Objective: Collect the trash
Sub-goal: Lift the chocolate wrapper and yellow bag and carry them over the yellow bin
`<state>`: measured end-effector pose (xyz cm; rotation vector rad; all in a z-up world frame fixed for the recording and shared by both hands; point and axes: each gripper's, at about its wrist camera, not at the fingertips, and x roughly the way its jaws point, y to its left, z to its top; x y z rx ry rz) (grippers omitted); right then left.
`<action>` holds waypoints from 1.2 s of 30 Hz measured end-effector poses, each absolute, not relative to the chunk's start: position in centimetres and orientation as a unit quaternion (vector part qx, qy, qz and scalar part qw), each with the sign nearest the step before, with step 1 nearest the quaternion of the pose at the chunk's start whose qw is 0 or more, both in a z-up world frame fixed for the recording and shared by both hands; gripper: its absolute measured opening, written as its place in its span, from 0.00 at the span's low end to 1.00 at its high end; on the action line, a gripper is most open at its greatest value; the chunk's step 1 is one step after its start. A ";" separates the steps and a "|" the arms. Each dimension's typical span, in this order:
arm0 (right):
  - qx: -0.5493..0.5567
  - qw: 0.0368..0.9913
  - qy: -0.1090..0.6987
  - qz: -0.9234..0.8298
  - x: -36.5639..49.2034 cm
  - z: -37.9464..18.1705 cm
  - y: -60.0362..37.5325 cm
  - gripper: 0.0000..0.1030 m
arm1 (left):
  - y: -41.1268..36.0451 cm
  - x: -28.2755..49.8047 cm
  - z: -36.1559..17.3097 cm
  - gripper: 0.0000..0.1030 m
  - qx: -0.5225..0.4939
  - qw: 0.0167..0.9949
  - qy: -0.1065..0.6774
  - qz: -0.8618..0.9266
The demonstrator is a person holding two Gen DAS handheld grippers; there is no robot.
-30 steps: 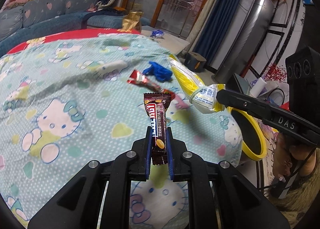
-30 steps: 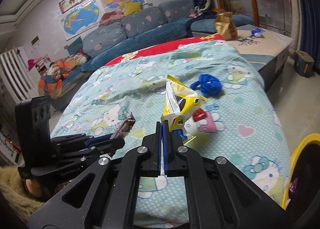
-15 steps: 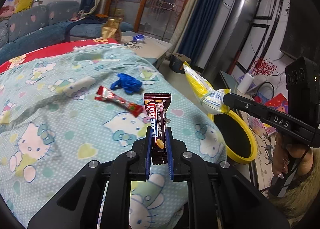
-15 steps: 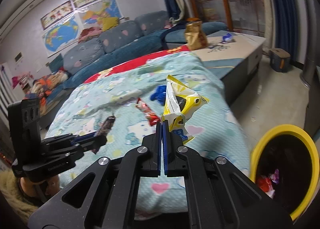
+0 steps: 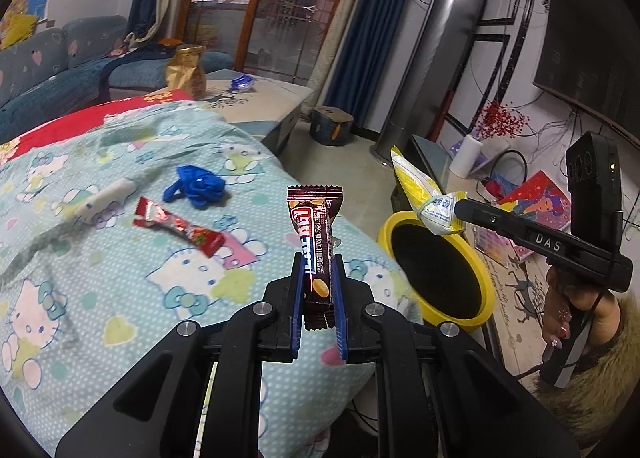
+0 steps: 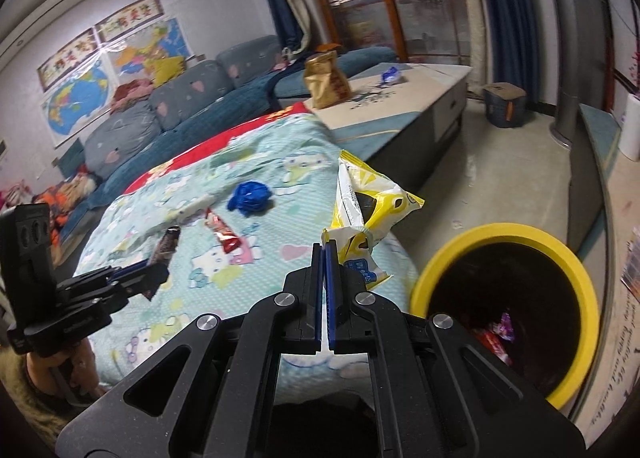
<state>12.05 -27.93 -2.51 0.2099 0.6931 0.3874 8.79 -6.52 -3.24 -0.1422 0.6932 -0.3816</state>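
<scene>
Clamped on a dark brown chocolate-bar wrapper [image 5: 316, 254] held upright, the left gripper [image 5: 317, 278] hangs over the edge of the cartoon-cat print blanket [image 5: 80, 258], while the right gripper [image 6: 324, 258] pinches a crumpled yellow-and-white snack bag [image 6: 368, 214] by one corner, just beside the round yellow-rimmed waste bin [image 6: 500, 232] on the floor. Neither piece has been dropped in yet. Judging by the bright scraps already lying in the bin, collection is under way; a red foil wrapper [image 5: 180, 228], a bunched blue glove [image 5: 198, 186] and a pale tube-shaped item [image 5: 108, 196] remain on the blanket. How full the bin is cannot be made out in its dark interior, and the tube's nature is unclear.
</scene>
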 end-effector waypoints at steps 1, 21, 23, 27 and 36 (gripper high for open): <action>0.103 0.917 0.337 0.185 12.0 -2.6 -28.3 0.00 | -6.8 8.8 -3.2 0.12 -0.068 0.920 0.337 -0.189; 0.119 0.924 0.348 0.104 10.3 -3.8 -34.4 0.00 | -13.9 10.1 -2.4 0.12 -0.034 0.909 0.328 -0.254; 0.122 0.923 0.351 0.097 10.2 -4.0 -35.0 0.00 | -14.6 10.3 -2.4 0.12 -0.029 0.908 0.327 -0.259; 0.131 0.922 0.353 0.084 10.1 -4.3 -36.2 0.00 | -15.9 10.5 -2.2 0.13 -0.022 0.906 0.326 -0.269; 0.145 0.922 0.355 0.059 10.0 -4.9 -38.5 0.00 | -18.8 11.2 -2.4 0.13 -0.010 0.899 0.326 -0.291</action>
